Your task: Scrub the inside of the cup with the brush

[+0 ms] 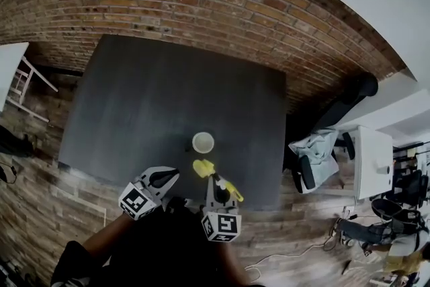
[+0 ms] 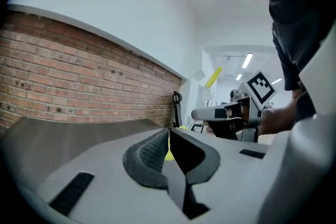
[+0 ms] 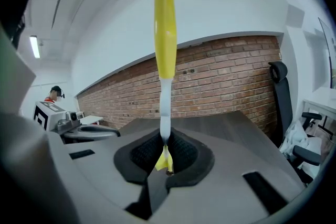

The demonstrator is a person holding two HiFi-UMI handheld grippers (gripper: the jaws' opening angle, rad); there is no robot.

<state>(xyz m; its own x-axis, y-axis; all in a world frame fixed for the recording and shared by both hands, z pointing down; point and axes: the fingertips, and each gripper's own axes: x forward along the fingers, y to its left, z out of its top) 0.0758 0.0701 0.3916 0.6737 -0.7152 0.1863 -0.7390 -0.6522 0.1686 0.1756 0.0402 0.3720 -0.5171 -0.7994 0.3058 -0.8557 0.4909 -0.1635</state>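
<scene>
A white cup (image 1: 203, 142) stands upright on the dark table (image 1: 148, 97), near its front edge and apart from both grippers. My right gripper (image 3: 165, 157) is shut on the brush (image 3: 165, 34). The brush has a white neck and a long yellow part that rises straight up from the jaws. From the head view the brush (image 1: 203, 168) lies just in front of the cup, and the right gripper (image 1: 216, 181) is below it. My left gripper (image 2: 169, 144) is shut, with only a yellow sliver showing through the slit between the pads. It (image 1: 172, 175) hovers left of the brush.
A brick wall (image 1: 201, 3) runs behind the table. A black office chair (image 1: 349, 97) and a white desk (image 1: 373, 161) stand to the right, and a white frame chair (image 1: 23, 80) to the left. The person's dark sleeves fill the bottom of the head view.
</scene>
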